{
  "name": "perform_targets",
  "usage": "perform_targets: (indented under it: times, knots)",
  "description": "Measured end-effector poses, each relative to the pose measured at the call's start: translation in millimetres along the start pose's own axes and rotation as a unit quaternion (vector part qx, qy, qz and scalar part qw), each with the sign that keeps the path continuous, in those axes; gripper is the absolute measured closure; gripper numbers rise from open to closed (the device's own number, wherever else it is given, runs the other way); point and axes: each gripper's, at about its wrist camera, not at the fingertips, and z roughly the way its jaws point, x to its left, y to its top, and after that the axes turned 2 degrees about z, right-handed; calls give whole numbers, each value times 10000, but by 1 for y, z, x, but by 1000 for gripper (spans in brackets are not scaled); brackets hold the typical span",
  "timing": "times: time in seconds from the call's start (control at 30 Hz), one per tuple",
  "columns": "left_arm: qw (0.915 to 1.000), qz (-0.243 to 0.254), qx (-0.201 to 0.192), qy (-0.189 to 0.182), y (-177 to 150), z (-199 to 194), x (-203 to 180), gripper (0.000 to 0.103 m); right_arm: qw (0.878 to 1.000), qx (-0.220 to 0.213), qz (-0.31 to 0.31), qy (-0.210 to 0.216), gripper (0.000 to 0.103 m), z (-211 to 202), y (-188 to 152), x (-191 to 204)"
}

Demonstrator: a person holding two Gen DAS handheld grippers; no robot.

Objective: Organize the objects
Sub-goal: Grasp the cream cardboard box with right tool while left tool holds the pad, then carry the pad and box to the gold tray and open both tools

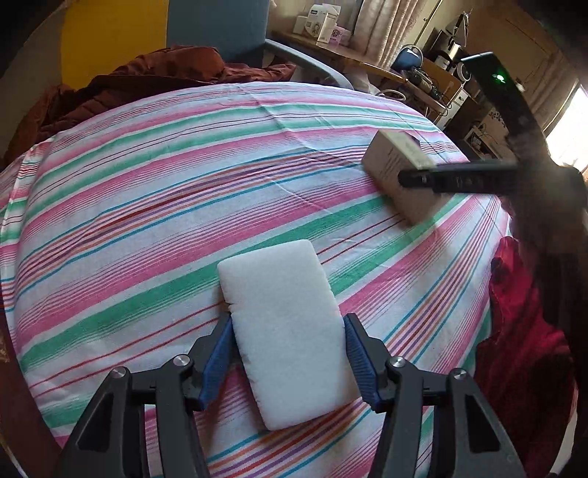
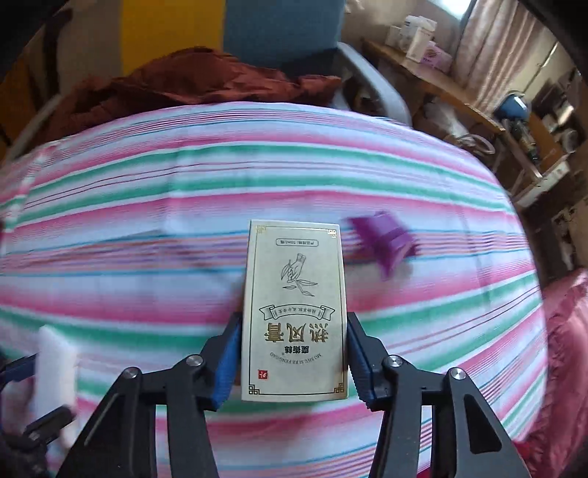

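Observation:
A white foam block point(image 1: 286, 331) lies lengthwise on the striped cloth point(image 1: 147, 191), and my left gripper point(image 1: 288, 320) is shut on it, a blue pad pressed against each long side. In the right wrist view my right gripper point(image 2: 292, 320) is shut on a beige box point(image 2: 294, 312) with gold print, held flat over the cloth point(image 2: 147, 220). The left wrist view shows that box point(image 1: 393, 165) at the right with a black finger point(image 1: 415, 180) across it. A small purple thing point(image 2: 382, 242), blurred, lies just beyond the box. The foam block point(image 2: 55, 360) appears at the far left.
A blue chair point(image 1: 220, 29) draped with a rust-brown garment point(image 1: 147, 77) stands behind the table. Red fabric point(image 1: 522, 331) hangs off the right edge. A wooden shelf point(image 1: 330, 51) with boxes and a cluttered desk fill the back right.

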Motion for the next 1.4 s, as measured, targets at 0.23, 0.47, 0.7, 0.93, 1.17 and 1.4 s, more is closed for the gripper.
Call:
perform_targets:
  times: [0.23,0.47,0.7,0.93,1.17,1.4]
  knots:
    - [9994,-210,-206,161,-22,-34,14,45,9976,-4,-69,694,52,-16,-27,52]
    - [9937,-287,-878,638,-39,-98,28,44,9943,-112,-77,1057,52,-30,-37,85]
    - [9839,-472,-1394,1011,-59,-153,48,43,9876,-460,-74,1501,52,-65,-46,118]
    - [9730,-745,-1754,1304,-82,-193,71,43,9753,-803,-150,2053,52,-99,-50,167]
    - [9628,-1107,-1881,1595,-107,-215,97,43,9603,-1032,-463,2551,52,-127,-50,220]
    - [9527,-1529,-1988,1717,-134,-232,129,43,9484,-1039,-935,2845,52,-143,-51,277]
